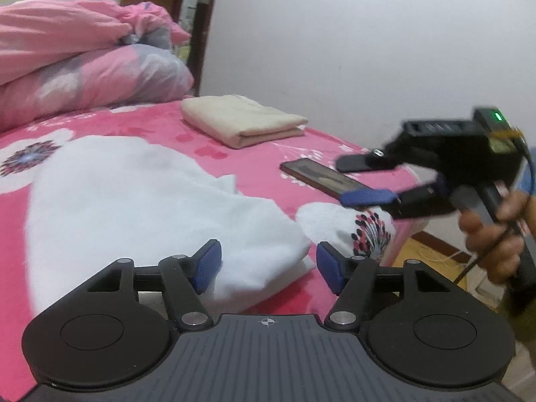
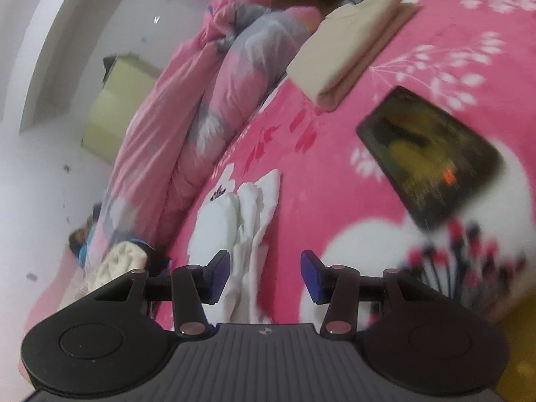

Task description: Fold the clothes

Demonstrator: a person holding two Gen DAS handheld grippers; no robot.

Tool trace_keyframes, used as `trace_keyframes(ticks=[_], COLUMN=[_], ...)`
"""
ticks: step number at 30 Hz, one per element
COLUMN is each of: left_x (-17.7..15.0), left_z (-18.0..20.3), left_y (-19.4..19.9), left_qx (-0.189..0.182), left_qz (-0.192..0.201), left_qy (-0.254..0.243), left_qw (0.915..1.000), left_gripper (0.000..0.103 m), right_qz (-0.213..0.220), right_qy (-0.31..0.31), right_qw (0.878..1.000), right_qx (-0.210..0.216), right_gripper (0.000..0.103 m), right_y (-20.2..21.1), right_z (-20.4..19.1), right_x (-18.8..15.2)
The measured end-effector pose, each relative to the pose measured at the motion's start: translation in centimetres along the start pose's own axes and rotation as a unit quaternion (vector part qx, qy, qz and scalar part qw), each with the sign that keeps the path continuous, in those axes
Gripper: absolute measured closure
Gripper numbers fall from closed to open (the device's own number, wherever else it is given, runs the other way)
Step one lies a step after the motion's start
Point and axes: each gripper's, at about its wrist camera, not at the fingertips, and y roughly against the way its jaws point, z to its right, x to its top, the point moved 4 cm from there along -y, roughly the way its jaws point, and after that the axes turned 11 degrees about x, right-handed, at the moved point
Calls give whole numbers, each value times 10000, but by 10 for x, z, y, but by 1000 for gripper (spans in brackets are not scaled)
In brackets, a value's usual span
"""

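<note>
Seemingly between grips, the left gripper has its blue pads apart, with the near corner of the white garment lying between them but not pinched. That garment is spread over the pink flowered bedspread, bunched toward its right edge. Farther off sits a folded beige cloth, probably put aside there to keep the working area free. A dark phone lies to its right, near the bed's edge. At far right a hand holds the right gripper, blurred, fingers spread and empty above the bedspread. Rumpled pink bedding is heaped at the far left.

Turning to the right wrist view, which is tilted and smeared, the right gripper's pads stand apart over a gathered white fold of the garment; nothing is clamped. The phone lies to the right and the beige cloth beyond. My guess is that both tools are being repositioned for a fresh hold on the garment.
</note>
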Motion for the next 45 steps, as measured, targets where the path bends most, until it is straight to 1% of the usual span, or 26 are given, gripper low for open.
trace_keyframes(ticks=[2, 3, 4, 5, 6, 9, 11, 14, 15, 16, 19, 21, 22, 23, 24, 25, 26, 27, 31, 32, 36, 38, 40, 42, 45], left_x=[-1, 0, -1, -1, -3, -10, -16, -20, -21, -22, -23, -24, -25, -26, -27, -27, -27, -26, -28, -29, -29, -30, -34, -40, -46], left_z=[-8, -14, -22, -29, -36, -55, -61, -64, -63, -64, -62, -61, -61, -60, -60, -58, -56, -54, -38, -36, -24, -21, -21, -20, -16], left_y=[18, 26, 35, 43, 46, 56, 54, 52, 50, 47, 43, 41, 41, 40, 40, 41, 41, 42, 43, 42, 43, 42, 38, 33, 32], left_qx=[127, 305, 574, 839, 1013, 1530, 1745, 1823, 1842, 1871, 1916, 1954, 1978, 2002, 2053, 2073, 2093, 2114, 2359, 2390, 2531, 2564, 2536, 2521, 2573], left_qz=[-40, -84, -142, -201, -312, -641, -754, -778, -786, -791, -771, -747, -741, -735, -722, -706, -689, -672, -585, -600, -512, -520, -606, -681, -632], left_qy=[20, -56, -188, -319, -396, -624, -565, -302, -250, -218, -164, -137, -123, -109, -107, -159, -211, -268, -1024, -1165, -1773, -1977, -2105, -2299, -2655], left_qw=[9999, 9995, 9981, 9958, 9936, 9842, 9801, 9797, 9794, 9789, 9783, 9778, 9774, 9769, 9760, 9756, 9752, 9747, 9646, 9621, 9497, 9447, 9422, 9375, 9270], left_gripper=[40, 40, 40, 40, 40, 40, 40, 40, 41, 42, 50, 60, 61, 67, 75, 76, 81, 83, 84, 87, 90, 90, 91, 91, 91], right_qz=[23, -44, -112, -180, -252, -489, -587, -646, -654, -661, -680, -694, -711, -736, -755, -758, -761, -747, -535, -542, -526, -474, -481, -556, -674], right_qy=[-79, -63, -46, -30, 4, 211, 326, 409, 418, 427, 456, 472, 484, 510, 544, 594, 645, 696, 938, 977, 1111, 1297, 1448, 1427, 1216], right_qw=[9999, 9998, 9997, 9995, 9993, 9985, 9977, 9969, 9968, 9966, 9959, 9955, 9953, 9949, 9944, 9938, 9932, 9928, 9924, 9917, 9898, 9879, 9855, 9848, 9860], right_qx=[129, 173, 218, 262, 286, 151, 11, -164, -209, -254, -389, -429, -442, -472, -506, -552, -599, -634, -597, -634, -714, -709, -749, -823, -920], right_gripper=[53, 53, 53, 53, 53, 53, 53, 55, 57, 57, 60, 62, 64, 69, 75, 80, 93, 99, 101, 102, 102, 102, 102, 102, 102], right_y=[4, 0, -4, -8, -12, -28, -36, -43, -44, -46, -50, -54, -55, -58, -59, -60, -61, -61, -51, -51, -48, -44, -44, -47, -54], right_z=[-5, -9, -12, -16, -19, -26, -28, -29, -29, -28, -28, -27, -27, -26, -26, -26, -26, -26, -34, -34, -35, -44, -46, -39, -19], right_x=[-12, -18, -23, -28, -33, -43, -47, -51, -51, -52, -54, -55, -55, -56, -57, -58, -59, -59, -55, -55, -56, -56, -57, -59, -63])
